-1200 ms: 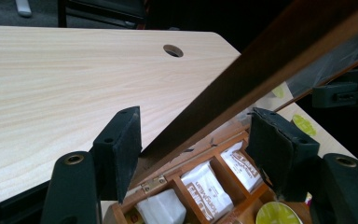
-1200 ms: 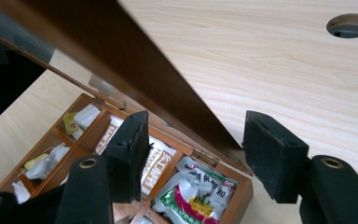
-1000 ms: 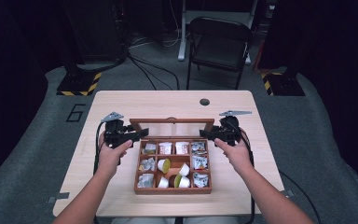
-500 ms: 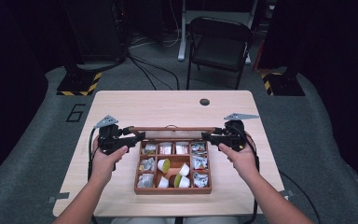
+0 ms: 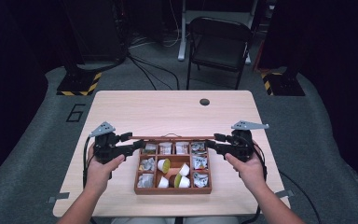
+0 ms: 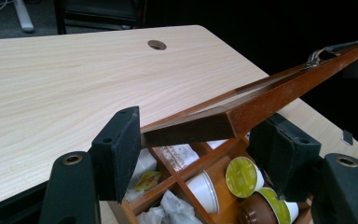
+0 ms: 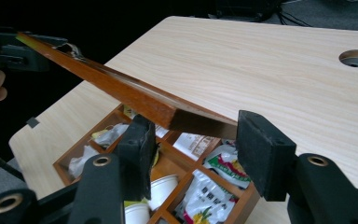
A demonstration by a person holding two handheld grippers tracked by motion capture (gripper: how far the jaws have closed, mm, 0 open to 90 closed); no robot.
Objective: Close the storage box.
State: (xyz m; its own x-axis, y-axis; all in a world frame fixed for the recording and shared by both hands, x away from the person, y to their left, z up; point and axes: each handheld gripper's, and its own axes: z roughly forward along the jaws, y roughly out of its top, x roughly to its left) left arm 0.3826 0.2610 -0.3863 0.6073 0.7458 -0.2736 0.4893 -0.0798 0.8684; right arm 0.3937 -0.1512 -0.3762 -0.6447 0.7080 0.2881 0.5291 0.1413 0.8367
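lid [image 6: 261, 100] between open jaws of left gripper [image 6: 200, 151], right gripper [image 7: 193, 149]

One wooden table [image 5: 168, 112] carries one wooden compartment box [image 5: 172, 189] with one wooden lid [image 5: 172, 137]. Two grippers appear, the left gripper [image 5: 137, 145] and the right gripper [image 5: 212, 142]. One black chair [image 5: 219, 42] stands beyond the table.

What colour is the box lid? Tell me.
Reddish-brown wood lid, best in the left gripper view.
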